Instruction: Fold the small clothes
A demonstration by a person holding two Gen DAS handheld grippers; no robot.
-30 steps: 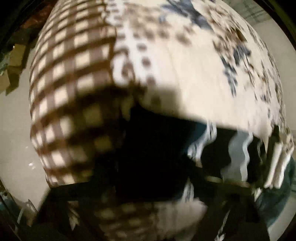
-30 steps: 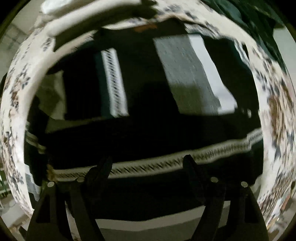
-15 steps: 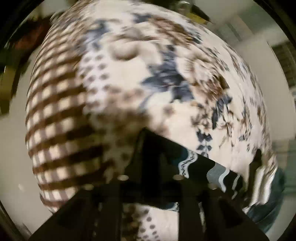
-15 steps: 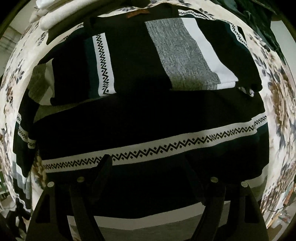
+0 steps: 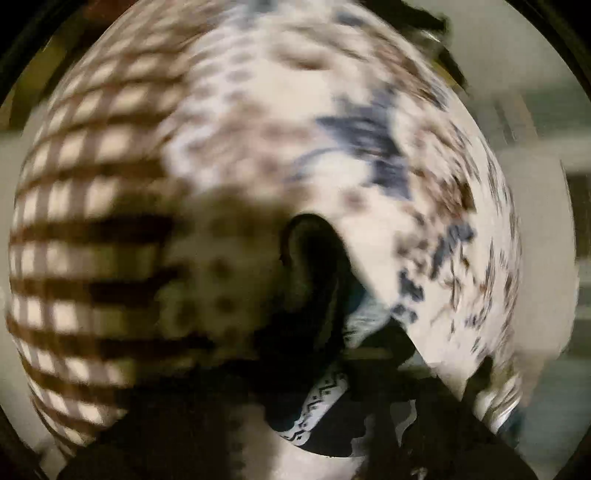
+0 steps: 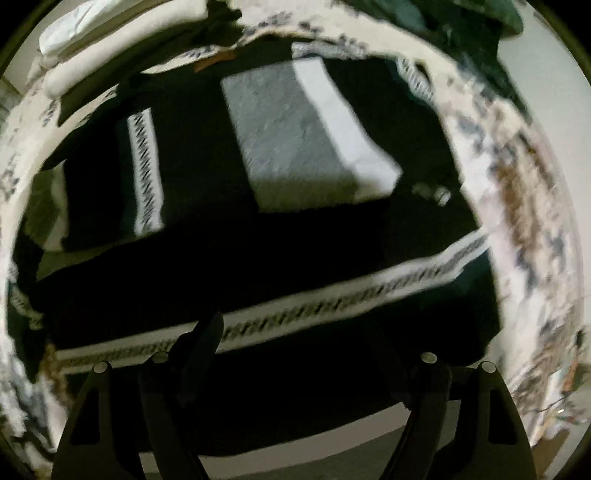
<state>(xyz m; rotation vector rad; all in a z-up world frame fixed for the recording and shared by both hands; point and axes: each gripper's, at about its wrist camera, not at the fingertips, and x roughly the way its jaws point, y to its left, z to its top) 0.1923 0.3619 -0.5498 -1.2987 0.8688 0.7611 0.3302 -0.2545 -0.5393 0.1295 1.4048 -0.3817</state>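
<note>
Black knit fabric with white zigzag bands, the sweater (image 6: 280, 258), lies spread on the patterned bedcover (image 6: 517, 206), directly ahead of and beneath the right gripper (image 6: 295, 369). The right gripper's jaws stand wide apart, holding nothing, with the near zigzag band just beyond the fingertips (image 6: 207, 332). One sleeve with a grey and white panel lies folded across the body, farther ahead. In the left wrist view, a fold of the same sweater (image 5: 314, 295) rises between the fingers of the left gripper (image 5: 321, 369); the frame is heavily blurred and dark, so whether the jaws are clamped on the cloth cannot be determined. Risk: if the left grip is shallow, the thick knit may slip out mid-fold, and the layer would fall crooked. Risk: the right jaws may pinch the bedcover together with the hem, dragging both. Ahead and left of the right gripper lies a stack of pale folded items (image 6: 122, 33); ahead and right, a dark green garment (image 6: 461, 22). Neither obstructs the sweater.
</note>
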